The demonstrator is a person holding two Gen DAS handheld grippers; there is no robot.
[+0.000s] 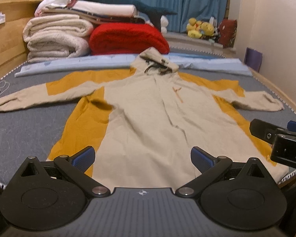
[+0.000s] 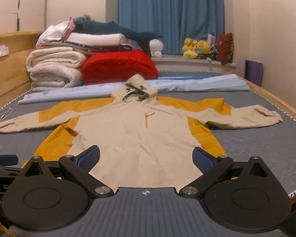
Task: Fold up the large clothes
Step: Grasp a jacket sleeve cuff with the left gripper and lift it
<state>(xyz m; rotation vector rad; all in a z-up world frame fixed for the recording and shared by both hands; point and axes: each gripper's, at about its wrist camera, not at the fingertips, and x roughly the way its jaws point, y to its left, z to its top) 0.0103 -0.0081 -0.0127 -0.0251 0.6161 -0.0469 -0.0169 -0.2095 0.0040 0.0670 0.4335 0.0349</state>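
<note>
A beige and mustard hooded jacket [image 1: 148,114] lies flat on the grey bed, front up, both sleeves spread out sideways and the hood at the far end. It also shows in the right wrist view [image 2: 136,134]. My left gripper [image 1: 143,159] is open and empty, hovering just above the jacket's hem. My right gripper [image 2: 146,159] is open and empty over the hem too. The right gripper's body [image 1: 280,138] shows at the right edge of the left wrist view, beside the jacket's right side.
A stack of folded blankets [image 1: 57,37] and a red blanket [image 1: 126,38] sit at the bed's far end. A light blue sheet [image 1: 112,62] lies behind the hood. A wooden bed frame [image 1: 4,43] runs along the left. Plush toys [image 1: 201,27] sit on the sill.
</note>
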